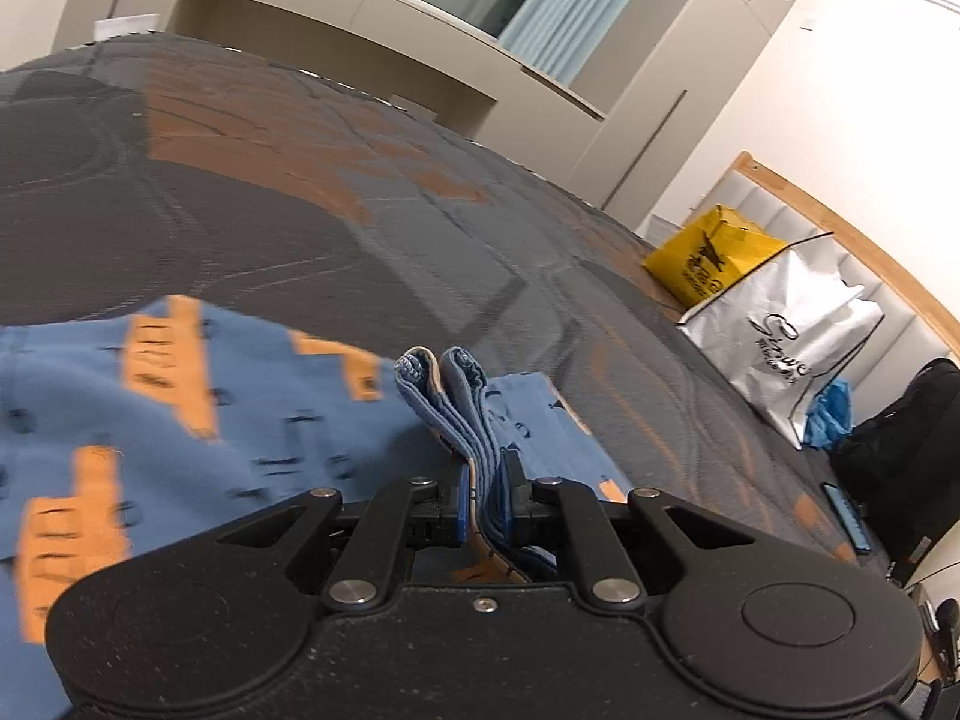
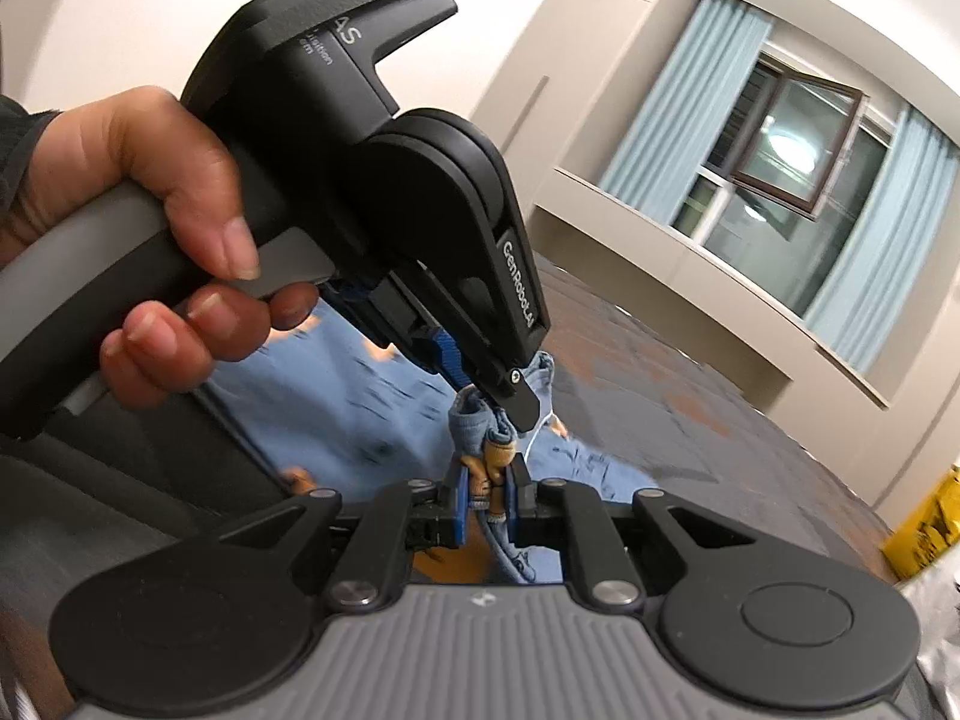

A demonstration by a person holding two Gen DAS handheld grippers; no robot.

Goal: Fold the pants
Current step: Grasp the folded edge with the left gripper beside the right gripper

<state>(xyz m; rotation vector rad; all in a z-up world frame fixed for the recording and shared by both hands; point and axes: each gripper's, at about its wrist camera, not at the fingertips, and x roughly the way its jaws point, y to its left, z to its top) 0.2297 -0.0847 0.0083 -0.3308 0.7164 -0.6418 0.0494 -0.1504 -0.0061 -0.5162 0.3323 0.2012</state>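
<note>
The pants (image 1: 180, 396) are blue with orange patches and lie on a grey and orange patterned bed cover (image 1: 300, 192). My left gripper (image 1: 487, 498) is shut on a bunched edge of the pants, with folded layers sticking up between its fingers. My right gripper (image 2: 486, 498) is shut on another bunched edge of the pants (image 2: 336, 396). In the right wrist view the left gripper (image 2: 498, 387), held by a hand, pinches the cloth just beyond my right fingers. The two grippers are very close together.
A yellow bag (image 1: 708, 252) and a white printed bag (image 1: 786, 330) stand at the bed's right side, with a black bag (image 1: 900, 420) beyond. A curtained window (image 2: 798, 168) and cream cabinets fill the background.
</note>
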